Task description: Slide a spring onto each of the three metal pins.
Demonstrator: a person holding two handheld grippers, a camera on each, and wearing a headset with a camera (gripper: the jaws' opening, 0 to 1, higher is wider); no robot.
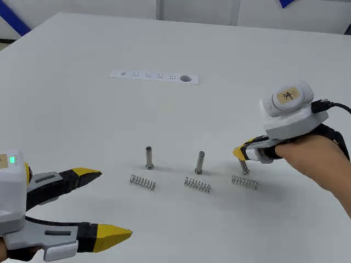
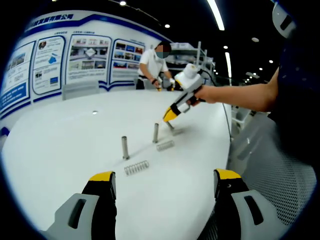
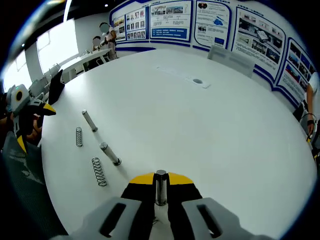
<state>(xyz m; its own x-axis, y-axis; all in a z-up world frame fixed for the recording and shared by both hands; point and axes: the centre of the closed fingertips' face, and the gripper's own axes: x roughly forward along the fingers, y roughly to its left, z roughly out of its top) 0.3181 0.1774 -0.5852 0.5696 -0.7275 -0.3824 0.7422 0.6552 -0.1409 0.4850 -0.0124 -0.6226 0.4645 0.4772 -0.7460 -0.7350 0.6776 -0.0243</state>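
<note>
White worktop [image 1: 164,49]: left gripper [image 1: 116,204] fingers wide apart and empty, right gripper [image 1: 240,153] fingers clamped on the rightmost grey metal pin [image 1: 243,167], its coiled wire spring [image 1: 245,182] lying flat just nearside, axis crosswise to the pin, left gripper free but well apart from it.

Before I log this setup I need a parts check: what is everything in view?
table: one, white, under everything
metal pins: three, silver, in a row at centre
springs: three, silver, one lying in front of each pin
socket strip: one, white, farther back
wall posters: several, blue and white, behind the table
left gripper: one, yellow-tipped, open, at the near edge
right gripper: one, yellow-tipped, shut on the rightmost pin
hand: one, holding the right gripper
</note>
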